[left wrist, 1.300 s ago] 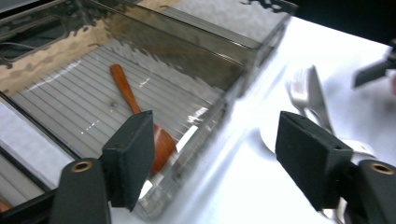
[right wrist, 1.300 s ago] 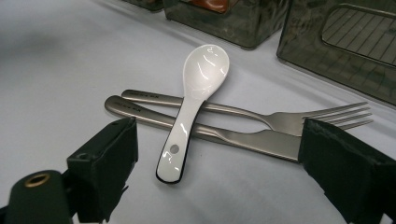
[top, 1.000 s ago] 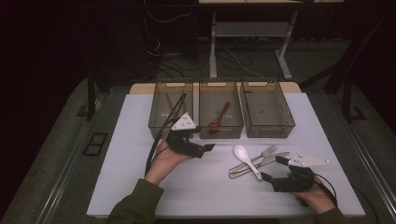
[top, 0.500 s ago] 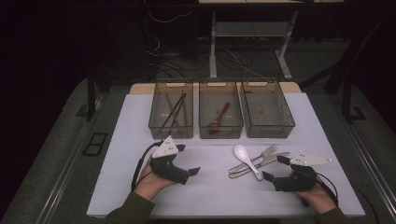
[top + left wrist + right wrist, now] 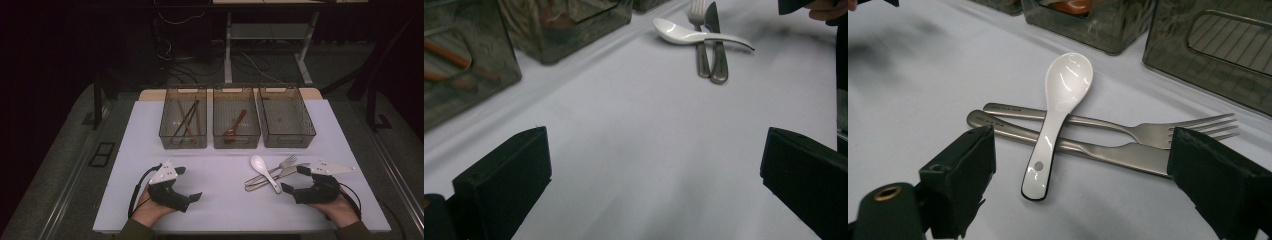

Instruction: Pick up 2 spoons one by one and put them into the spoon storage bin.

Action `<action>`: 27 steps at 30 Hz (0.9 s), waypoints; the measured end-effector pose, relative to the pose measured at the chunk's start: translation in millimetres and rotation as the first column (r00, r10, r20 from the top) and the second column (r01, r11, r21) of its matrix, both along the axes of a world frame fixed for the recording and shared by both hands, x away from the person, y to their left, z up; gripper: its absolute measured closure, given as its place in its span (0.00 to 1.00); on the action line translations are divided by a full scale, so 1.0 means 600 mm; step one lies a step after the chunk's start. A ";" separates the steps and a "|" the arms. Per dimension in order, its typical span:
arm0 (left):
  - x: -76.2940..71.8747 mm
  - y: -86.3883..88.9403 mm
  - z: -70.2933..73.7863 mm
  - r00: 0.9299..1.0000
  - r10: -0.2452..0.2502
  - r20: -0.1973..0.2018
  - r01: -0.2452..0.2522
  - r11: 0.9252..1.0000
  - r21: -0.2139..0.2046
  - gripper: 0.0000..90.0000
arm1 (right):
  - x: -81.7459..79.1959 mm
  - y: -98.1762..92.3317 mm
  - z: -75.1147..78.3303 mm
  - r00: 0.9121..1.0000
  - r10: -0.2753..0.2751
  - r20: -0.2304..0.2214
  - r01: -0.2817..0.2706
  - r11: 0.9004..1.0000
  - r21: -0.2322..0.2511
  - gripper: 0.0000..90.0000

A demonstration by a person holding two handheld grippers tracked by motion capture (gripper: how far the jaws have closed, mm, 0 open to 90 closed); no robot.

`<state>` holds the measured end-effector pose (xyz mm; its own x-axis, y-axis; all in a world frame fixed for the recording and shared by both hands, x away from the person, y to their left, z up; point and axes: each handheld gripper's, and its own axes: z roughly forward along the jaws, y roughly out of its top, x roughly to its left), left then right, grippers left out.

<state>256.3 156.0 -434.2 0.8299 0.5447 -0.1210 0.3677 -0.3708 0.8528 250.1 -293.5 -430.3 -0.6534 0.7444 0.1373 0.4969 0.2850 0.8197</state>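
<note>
A white ceramic spoon (image 5: 263,170) lies across a steel fork (image 5: 285,164) and a steel knife (image 5: 280,174) on the white table right of centre. My right gripper (image 5: 292,179) rests open just right of them. In the right gripper view the spoon (image 5: 1060,100), the fork (image 5: 1128,129) and the knife (image 5: 1108,150) lie ahead of its spread jaws, untouched. My left gripper (image 5: 189,183) sits low at the near left. Its jaws have just been opening, and in the left gripper view they (image 5: 654,185) stand wide over bare table.
Three clear bins stand in a row at the back. The left bin (image 5: 183,117) holds dark chopsticks, the middle bin (image 5: 236,125) a brown spoon, and the right bin (image 5: 286,117) looks empty. The white table top (image 5: 220,165) ends just behind my hands.
My left gripper has drawn back from in front of the left bin to the near left of the table, lower down, with its jaws spread wider. The right gripper has stayed put.
</note>
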 end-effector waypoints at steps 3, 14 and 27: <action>-0.001 0.003 -0.003 1.000 0.000 -0.004 0.000 1.000 -0.005 0.00 | 0.004 0.003 0.002 1.000 0.007 -0.007 -0.007 1.000 -0.001 0.13; -0.001 -0.002 -0.006 1.000 -0.028 -0.003 0.028 1.000 -0.002 0.00 | 0.035 0.029 0.014 0.999 0.014 -0.032 -0.015 0.999 -0.029 0.15; 0.002 -0.004 -0.010 1.000 -0.027 -0.004 0.027 1.000 0.002 0.00 | 0.083 0.052 0.022 0.999 -0.014 -0.036 0.013 1.000 -0.028 0.16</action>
